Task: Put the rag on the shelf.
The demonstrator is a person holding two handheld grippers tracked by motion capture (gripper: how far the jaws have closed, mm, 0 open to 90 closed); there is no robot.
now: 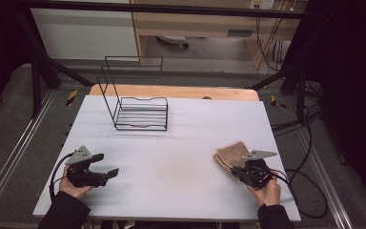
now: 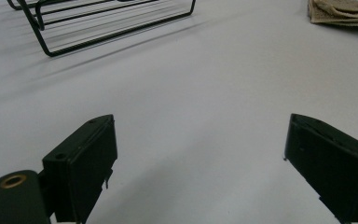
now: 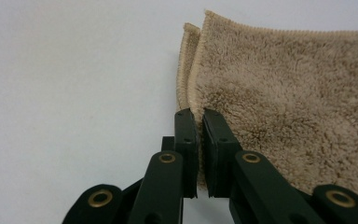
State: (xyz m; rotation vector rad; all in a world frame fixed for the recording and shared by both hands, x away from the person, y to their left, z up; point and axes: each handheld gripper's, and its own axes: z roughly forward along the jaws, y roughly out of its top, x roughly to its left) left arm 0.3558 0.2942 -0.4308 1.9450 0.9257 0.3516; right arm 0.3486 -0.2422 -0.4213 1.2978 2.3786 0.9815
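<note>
Right gripper (image 3: pixel 199 116) jaws pinched on the towel (image 3: pixel 279 93) edge, on the bench well right of the wire rack (image 1: pixel 140 112). Left gripper (image 1: pixel 106 164) jaws wide, empty, well apart from the towel.

High view overlooks table (image 1: pixel 171 167); gripper views sit close above it.

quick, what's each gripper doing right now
left gripper: open, holding nothing, over the bare table.
right gripper: shut on the edge of the tan towel.
</note>
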